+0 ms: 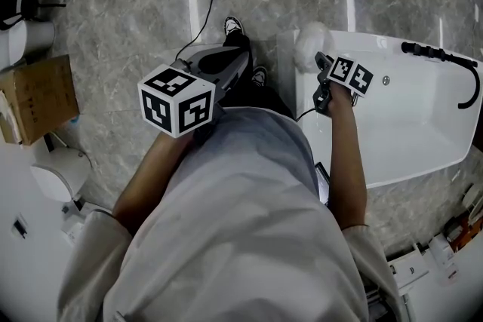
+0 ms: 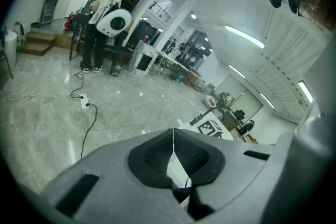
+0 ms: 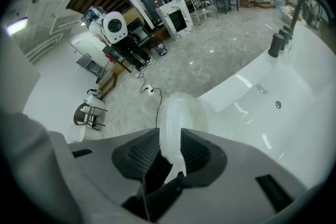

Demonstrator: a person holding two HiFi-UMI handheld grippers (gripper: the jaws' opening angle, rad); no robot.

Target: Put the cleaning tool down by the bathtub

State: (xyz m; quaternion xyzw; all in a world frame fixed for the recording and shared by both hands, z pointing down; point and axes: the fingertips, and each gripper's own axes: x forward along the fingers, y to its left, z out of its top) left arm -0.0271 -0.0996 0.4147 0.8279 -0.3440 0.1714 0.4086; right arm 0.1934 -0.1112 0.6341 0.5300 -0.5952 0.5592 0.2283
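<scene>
Right gripper (image 1: 324,83): fingers clamped on the white, soft, round-headed cleaning tool (image 3: 177,113). Its head sticks out past the fingertips, over the near end of the glossy white bathtub (image 1: 423,109). Left gripper (image 2: 173,136): fingers pressed together with nothing between them, pointing out across the floor.

My read is that the tool is carried and not yet set down. Next I'd lower the right fingers to the floor just beside the tub wall, then let go, keeping the head off the rim.

The grey marbled tile floor (image 1: 136,19) below the fingers is shiny, maybe slick. A black faucet (image 3: 275,44) stands far beyond the right fingertips. The room is an open hall: a white power strip with black cable (image 2: 84,104) lies ahead of the left fingers, and people (image 2: 105,23) stand far back.
</scene>
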